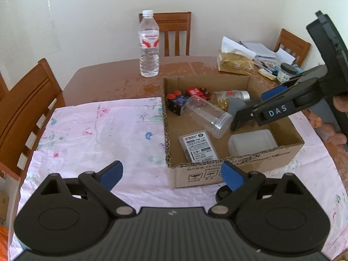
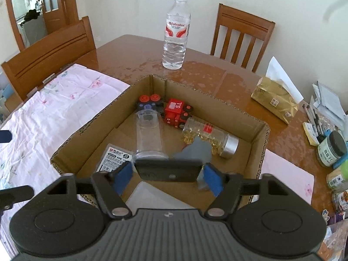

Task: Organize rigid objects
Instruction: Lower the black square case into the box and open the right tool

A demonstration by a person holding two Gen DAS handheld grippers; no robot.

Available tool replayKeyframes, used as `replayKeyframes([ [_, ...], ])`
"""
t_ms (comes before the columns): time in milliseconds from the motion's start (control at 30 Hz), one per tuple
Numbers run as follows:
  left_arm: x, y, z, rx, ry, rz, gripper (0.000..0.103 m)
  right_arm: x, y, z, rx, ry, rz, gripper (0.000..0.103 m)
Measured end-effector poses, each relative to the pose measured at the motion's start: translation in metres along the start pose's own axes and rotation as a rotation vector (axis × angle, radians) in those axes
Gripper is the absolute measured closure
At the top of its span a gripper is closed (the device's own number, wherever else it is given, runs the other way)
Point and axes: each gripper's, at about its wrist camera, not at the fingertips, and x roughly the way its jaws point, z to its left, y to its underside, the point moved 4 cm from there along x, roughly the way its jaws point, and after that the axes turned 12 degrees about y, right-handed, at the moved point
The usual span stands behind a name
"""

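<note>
A cardboard box (image 1: 239,174) (image 2: 87,134) sits on a pink floral cloth (image 1: 97,134). Inside lie a clear empty jar (image 1: 208,117) (image 2: 150,134), a capsule bottle with a silver cap (image 2: 208,137), a red toy vehicle (image 2: 176,113), a black toy with red wheels (image 2: 150,104), a labelled grey case (image 1: 198,148) and a translucent white tub (image 1: 252,143). My right gripper (image 2: 168,178) (image 1: 261,106) reaches into the box; a black and grey flat object (image 2: 169,170) lies between its blue pads with thin gaps on both sides. My left gripper (image 1: 171,175) hangs open and empty over the box's near left corner.
A water bottle (image 1: 149,45) (image 2: 176,32) stands on the bare wooden table behind the box. A gold tissue pack (image 2: 274,102) and a clutter of jars, pens and papers (image 2: 330,148) fill the right side. Wooden chairs (image 1: 28,113) surround the table.
</note>
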Motion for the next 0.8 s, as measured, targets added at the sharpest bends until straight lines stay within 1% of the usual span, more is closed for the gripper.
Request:
replayKeyframes([
  [33,-0.001,0.001,0.001,-0.003,-0.006,-0.003,0.004,-0.001,-0.001,0.0,0.011,0.002,-0.007,0.007],
  [67,-0.002,0.001,0.002,-0.006,-0.011,-0.004,0.004,-0.003,-0.002,-0.001,0.02,0.002,-0.02,0.001],
  [133,-0.004,0.003,0.003,-0.008,-0.016,-0.004,0.003,-0.007,-0.002,-0.002,0.027,0.006,-0.034,0.001],
  [367,-0.005,0.008,0.005,0.003,-0.048,0.003,0.003,-0.016,0.005,-0.009,0.066,0.022,-0.028,0.0],
  [533,-0.006,0.012,0.006,0.002,-0.061,0.007,0.003,-0.025,0.02,-0.011,0.095,0.049,-0.024,0.0],
  [800,-0.007,0.025,0.014,0.004,-0.108,0.021,0.003,-0.044,0.047,-0.012,0.162,0.088,-0.021,0.0],
])
